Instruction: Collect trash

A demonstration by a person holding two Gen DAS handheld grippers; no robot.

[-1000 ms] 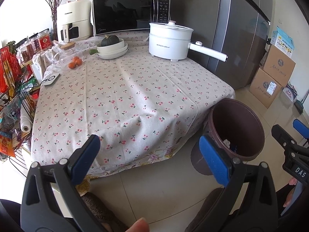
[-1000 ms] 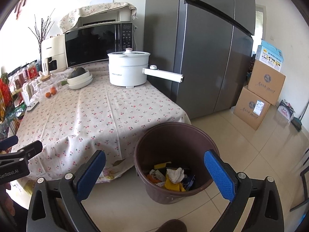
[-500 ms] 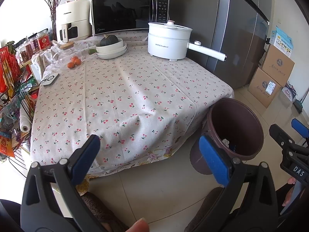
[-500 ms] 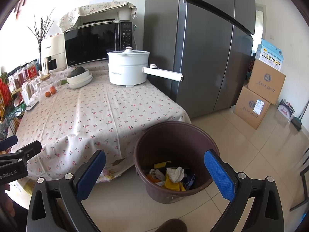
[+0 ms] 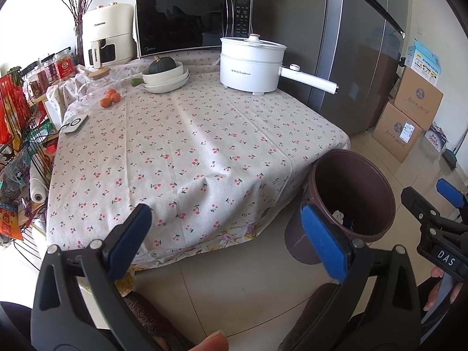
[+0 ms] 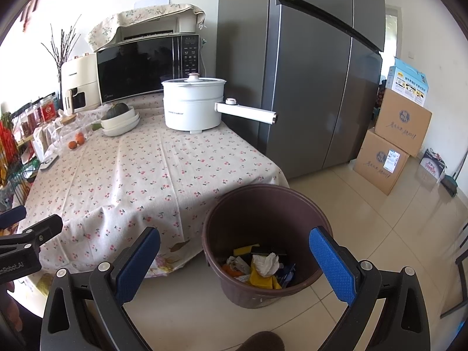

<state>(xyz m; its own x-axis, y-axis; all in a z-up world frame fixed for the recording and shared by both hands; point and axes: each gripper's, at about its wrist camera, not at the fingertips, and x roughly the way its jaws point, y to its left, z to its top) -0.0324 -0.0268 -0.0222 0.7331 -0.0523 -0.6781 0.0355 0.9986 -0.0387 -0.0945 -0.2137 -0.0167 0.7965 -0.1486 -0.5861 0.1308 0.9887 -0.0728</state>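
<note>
A brown trash bin stands on the floor at the table's near right corner; it also shows in the left wrist view. Inside lie crumpled white paper, yellow wrappers and other scraps. My right gripper is open and empty, held above and in front of the bin. My left gripper is open and empty, in front of the table's near edge. The right gripper shows at the right edge of the left wrist view.
The table with a cherry-print cloth holds a white electric pot, stacked bowls with a squash, oranges, a microwave and a small white device. A grey fridge and cardboard boxes stand right. A wire rack stands left.
The left wrist view has shifted slightly; the table and bin sit a little lower and left in it. The right gripper has barely moved. Both stay open.
</note>
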